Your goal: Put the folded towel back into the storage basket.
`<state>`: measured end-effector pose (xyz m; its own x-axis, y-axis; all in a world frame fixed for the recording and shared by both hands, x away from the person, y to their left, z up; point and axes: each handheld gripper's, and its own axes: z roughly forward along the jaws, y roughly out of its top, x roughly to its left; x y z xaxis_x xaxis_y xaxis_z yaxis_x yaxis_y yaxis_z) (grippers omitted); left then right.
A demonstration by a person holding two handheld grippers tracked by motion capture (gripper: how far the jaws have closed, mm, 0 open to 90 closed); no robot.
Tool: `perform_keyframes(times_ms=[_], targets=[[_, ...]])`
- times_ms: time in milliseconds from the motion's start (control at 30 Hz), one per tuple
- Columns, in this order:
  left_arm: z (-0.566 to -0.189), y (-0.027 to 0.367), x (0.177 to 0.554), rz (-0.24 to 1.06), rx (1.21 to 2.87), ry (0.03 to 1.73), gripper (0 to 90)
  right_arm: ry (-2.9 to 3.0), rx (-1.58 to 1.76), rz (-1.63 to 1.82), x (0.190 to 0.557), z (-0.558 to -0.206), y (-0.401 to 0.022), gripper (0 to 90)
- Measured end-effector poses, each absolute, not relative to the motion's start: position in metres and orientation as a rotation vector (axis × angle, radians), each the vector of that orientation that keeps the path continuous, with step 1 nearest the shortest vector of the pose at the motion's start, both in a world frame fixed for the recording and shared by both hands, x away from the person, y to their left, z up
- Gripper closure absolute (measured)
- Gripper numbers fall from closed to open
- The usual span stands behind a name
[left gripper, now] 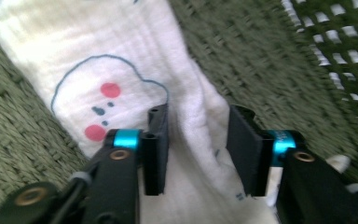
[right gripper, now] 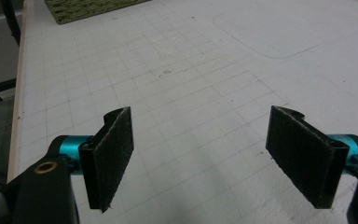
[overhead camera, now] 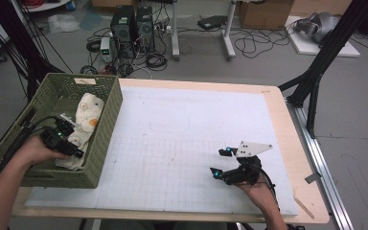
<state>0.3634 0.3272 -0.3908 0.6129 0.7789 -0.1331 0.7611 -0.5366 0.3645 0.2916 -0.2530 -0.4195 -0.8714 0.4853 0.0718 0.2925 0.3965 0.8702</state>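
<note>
A white cloth (overhead camera: 88,109) printed with coloured spots lies crumpled inside the green woven basket (overhead camera: 109,125) at the table's left edge. My left gripper (overhead camera: 73,138) reaches into that basket just above the cloth. In the left gripper view the cloth (left gripper: 112,56) carries a blue outline and red dots, and my left gripper (left gripper: 199,114) stands open with a fold of cloth lying loose between the pads, basket weave (left gripper: 261,51) behind. My right gripper (overhead camera: 219,162) rests low over the white gridded mat (overhead camera: 182,139) at the front right. In its own view the right gripper (right gripper: 200,116) is open and holds nothing.
The mat (right gripper: 191,70) covers most of the wooden table (overhead camera: 287,143); a corner of the basket (right gripper: 88,8) lies at its far side. Beyond the table are computer towers (overhead camera: 132,24), loose cables and a cardboard box (overhead camera: 263,13). A black stand (overhead camera: 316,72) rises at the right.
</note>
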Motion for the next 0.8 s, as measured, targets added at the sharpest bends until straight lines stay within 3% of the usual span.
perform_keyframes(times_ms=[100, 200, 367, 500, 700, 800], targets=[[-0.378, 0.332, 0.362, 0.087, 2.389, 1.197, 53.4, 2.456, 0.69, 1.473, 0.292, -0.419, -0.253, 22.5], [-0.368, 0.339, 0.36, 0.121, 2.349, 1.185, 57.1, 2.46, 0.685, 1.469, 0.292, -0.419, -0.253, 22.5], [-0.367, 0.355, 0.355, 0.14, 2.334, 1.191, 74.7, 2.461, 0.697, 1.466, 0.291, -0.419, -0.253, 22.6], [-0.385, 0.353, 0.352, 0.077, 2.45, 1.179, 78.4, 2.456, 0.684, 1.465, 0.293, -0.42, -0.252, 22.7], [-0.399, 0.345, 0.351, 0.023, 2.538, 1.13, 73.0, 2.469, 0.683, 1.462, 0.293, -0.42, -0.249, 22.7], [-0.399, 0.345, 0.351, 0.057, 2.541, 1.137, 71.2, 2.468, 0.679, 1.46, 0.292, -0.42, -0.248, 22.7]])
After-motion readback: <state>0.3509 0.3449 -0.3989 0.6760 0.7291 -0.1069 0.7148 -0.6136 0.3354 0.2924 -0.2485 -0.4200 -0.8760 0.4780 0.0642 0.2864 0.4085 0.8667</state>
